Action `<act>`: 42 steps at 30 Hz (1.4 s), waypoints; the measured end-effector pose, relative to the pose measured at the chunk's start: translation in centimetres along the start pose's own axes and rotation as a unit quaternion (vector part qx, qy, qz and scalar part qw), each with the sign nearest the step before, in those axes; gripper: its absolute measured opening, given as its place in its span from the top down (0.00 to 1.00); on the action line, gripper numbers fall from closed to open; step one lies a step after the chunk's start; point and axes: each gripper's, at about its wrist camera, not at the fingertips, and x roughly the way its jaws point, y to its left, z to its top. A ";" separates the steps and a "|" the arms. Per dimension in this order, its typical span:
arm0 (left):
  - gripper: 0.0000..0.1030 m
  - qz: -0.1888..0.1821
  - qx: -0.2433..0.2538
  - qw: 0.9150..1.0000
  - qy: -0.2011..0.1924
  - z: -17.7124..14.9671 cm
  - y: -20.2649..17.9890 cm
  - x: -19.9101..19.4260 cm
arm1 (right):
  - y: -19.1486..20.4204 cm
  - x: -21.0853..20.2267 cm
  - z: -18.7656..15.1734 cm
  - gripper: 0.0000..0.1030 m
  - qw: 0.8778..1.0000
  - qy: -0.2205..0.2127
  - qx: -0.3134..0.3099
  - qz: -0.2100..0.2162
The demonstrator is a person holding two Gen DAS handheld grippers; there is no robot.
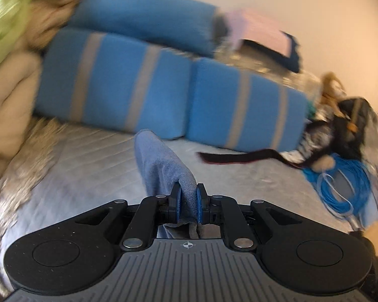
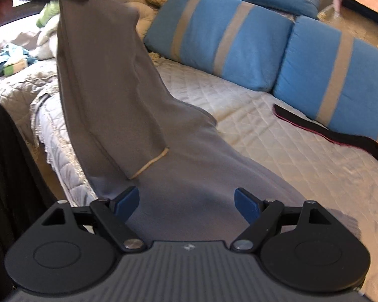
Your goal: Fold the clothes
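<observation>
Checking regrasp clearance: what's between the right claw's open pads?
Right wrist view: only the grey garment lies under the right claw, spanning the gap, pads not pressing it.

Bed (image 2: 277, 136) with quilted pale cover

On the cover: grey garment (image 2: 189, 171), lower part spread flat on the quilt, upper part raised clear; two blue striped cushions (image 2: 221, 42) along the far edge; a dark strap (image 2: 322, 128) just before the right cushion; coiled blue cable (image 1: 340, 183) at the right end; beige blankets (image 1: 10, 95) piled at the left end
</observation>
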 end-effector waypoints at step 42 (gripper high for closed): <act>0.53 -0.042 0.062 0.994 0.076 -7.6 -11.3 15.9 | -12.4 -7.2 -6.5 0.08 0.963 0.003 0.262 -0.064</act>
